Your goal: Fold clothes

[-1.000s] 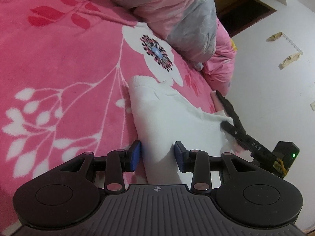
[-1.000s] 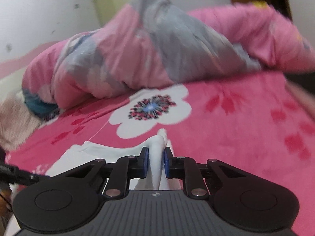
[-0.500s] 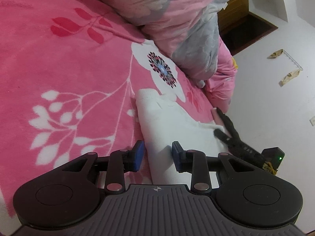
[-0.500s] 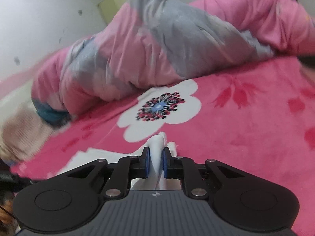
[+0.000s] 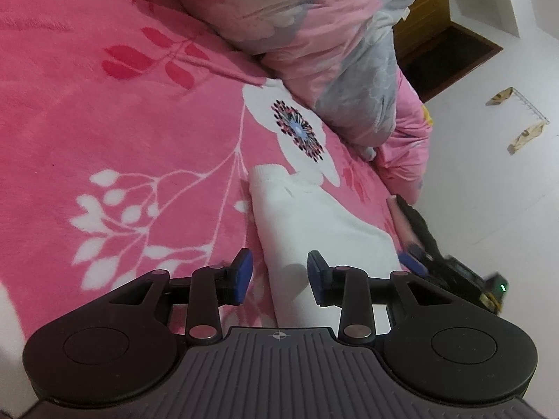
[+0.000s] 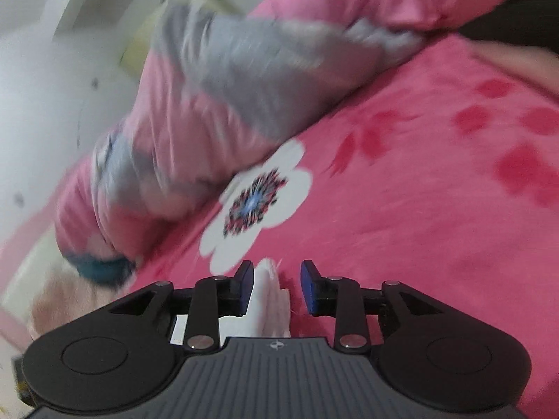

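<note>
A white knitted garment [image 5: 314, 223] lies folded into a long strip on the pink flowered blanket [image 5: 122, 132]. My left gripper [image 5: 279, 276] is open above its near end, with the cloth's left edge between the blue pads. The right gripper [image 5: 412, 262] shows at the garment's right corner in the left wrist view, its blue pad beside the cloth. In the right wrist view the right gripper [image 6: 276, 282] is open, and a white fold of the garment [image 6: 269, 296] stands loose between its fingers, nearer the left pad.
A bunched pink and grey quilt [image 5: 335, 45] lies along the far side of the bed. A white wall [image 5: 489, 174] runs beside the bed's right edge, with a dark wooden opening [image 5: 450, 52] beyond. A beige knitted item [image 6: 59, 300] sits at the left in the blurred right wrist view.
My right gripper has gone from shut on the white garment to open, letting the fold go. The left gripper stayed open and pulled back slightly. The garment's right corner now lies flat.
</note>
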### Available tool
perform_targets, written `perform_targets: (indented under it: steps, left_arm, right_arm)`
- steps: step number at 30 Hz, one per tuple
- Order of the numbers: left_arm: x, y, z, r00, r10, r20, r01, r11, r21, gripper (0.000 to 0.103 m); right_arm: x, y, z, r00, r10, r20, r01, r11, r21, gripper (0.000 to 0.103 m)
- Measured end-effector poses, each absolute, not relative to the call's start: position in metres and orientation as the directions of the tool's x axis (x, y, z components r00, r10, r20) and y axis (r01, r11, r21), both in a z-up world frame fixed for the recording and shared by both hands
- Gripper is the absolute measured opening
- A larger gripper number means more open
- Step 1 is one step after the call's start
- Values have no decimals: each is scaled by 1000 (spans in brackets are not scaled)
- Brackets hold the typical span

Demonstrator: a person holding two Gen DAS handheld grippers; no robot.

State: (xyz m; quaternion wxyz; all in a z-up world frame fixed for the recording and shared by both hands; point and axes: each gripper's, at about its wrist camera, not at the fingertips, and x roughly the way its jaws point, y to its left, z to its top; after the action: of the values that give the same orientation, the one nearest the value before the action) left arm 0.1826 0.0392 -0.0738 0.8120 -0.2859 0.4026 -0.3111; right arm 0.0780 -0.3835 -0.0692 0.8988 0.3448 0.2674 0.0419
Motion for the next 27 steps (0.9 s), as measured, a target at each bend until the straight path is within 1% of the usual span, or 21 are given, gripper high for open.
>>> perform_targets:
  steps: [4, 8, 11, 12, 17, 19, 20, 22, 25, 27]
  left_arm:
    - [175, 37, -67, 493, -725, -480, 279, 655, -702, 34]
    - [167, 32, -61, 490, -721, -490, 289, 665, -689, 35]
    - [161, 25, -58, 480, -721, -500, 291, 668, -685, 35]
    - [158, 23, -56, 477, -719, -505, 295, 672, -679, 35]
    - [140, 12, -46, 477, -702, -529, 328, 700, -634, 35]
    - [131, 5, -37, 483, -698, -528, 365, 709, -603, 35]
    - [126, 0, -32, 481, -703, -524, 403, 708, -580, 35]
    - [116, -12, -21, 474, -713, -517, 475, 701, -531, 35]
    - [102, -39, -15, 429, -734, -526, 564, 673, -479, 36]
    - [94, -56, -16, 399, -742, -539, 604, 655, -455, 36]
  right_arm:
    - [22, -393, -63, 869, 228, -438, 150, 723, 674, 34]
    - [-32, -381, -74, 844, 239, -481, 197, 696, 691, 39]
    - [-62, -372, -90, 822, 252, -511, 241, 659, 712, 39]
    - [-71, -369, -95, 823, 256, -508, 248, 642, 726, 38]
    - [-98, -362, -109, 849, 302, -433, 225, 536, 814, 38]
    - [-103, -361, -113, 853, 338, -398, 199, 494, 847, 40]
    - [-106, -360, -116, 853, 361, -378, 183, 471, 863, 43]
    - [-110, -360, -123, 855, 379, -353, 174, 432, 885, 45]
    - [-114, -362, -134, 870, 385, -308, 161, 369, 915, 44]
    - [-114, -359, -135, 884, 372, -284, 142, 365, 920, 39]
